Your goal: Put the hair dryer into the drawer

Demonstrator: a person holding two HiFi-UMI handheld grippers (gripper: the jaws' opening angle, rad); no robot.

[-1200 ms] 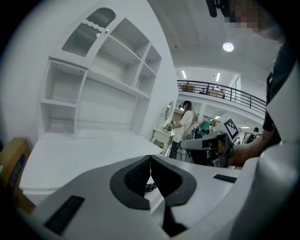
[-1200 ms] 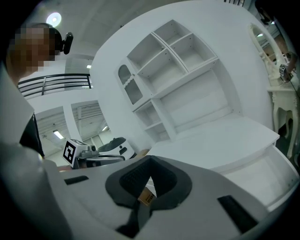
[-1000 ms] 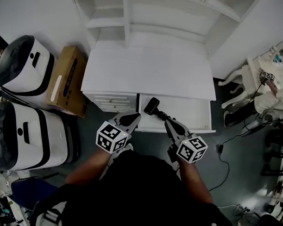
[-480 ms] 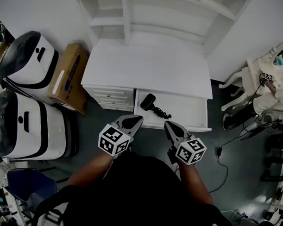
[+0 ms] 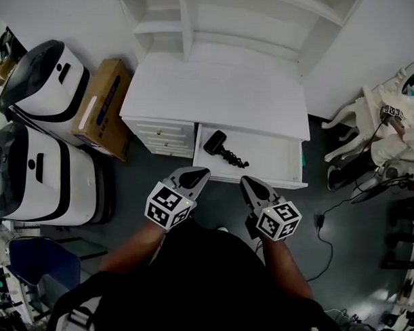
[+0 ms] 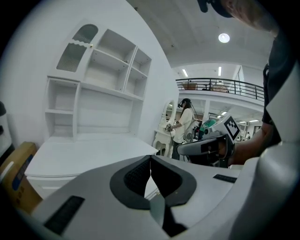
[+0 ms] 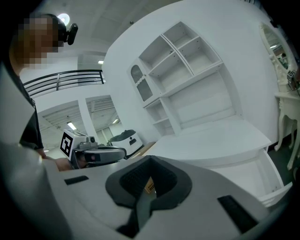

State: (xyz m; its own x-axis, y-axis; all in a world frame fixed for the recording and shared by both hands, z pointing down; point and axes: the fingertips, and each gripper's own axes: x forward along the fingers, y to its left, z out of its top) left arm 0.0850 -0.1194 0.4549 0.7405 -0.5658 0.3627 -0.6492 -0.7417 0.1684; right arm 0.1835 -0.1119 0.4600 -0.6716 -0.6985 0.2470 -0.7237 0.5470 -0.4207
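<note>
One big white desk [image 5: 216, 94] sits right behind the open drawer [image 5: 275, 156], which sticks out from under its right half. Your left gripper [image 5: 198, 172] and right gripper [image 5: 246, 182] hang side by side just in front of the drawer's front edge, not touching it. Both have their jaws pressed together with nothing between them. The black hair dryer [image 5: 216, 142] lies inside the drawer at its left end, its coiled cord [image 5: 234, 157] trailing toward the drawer's middle.
</note>
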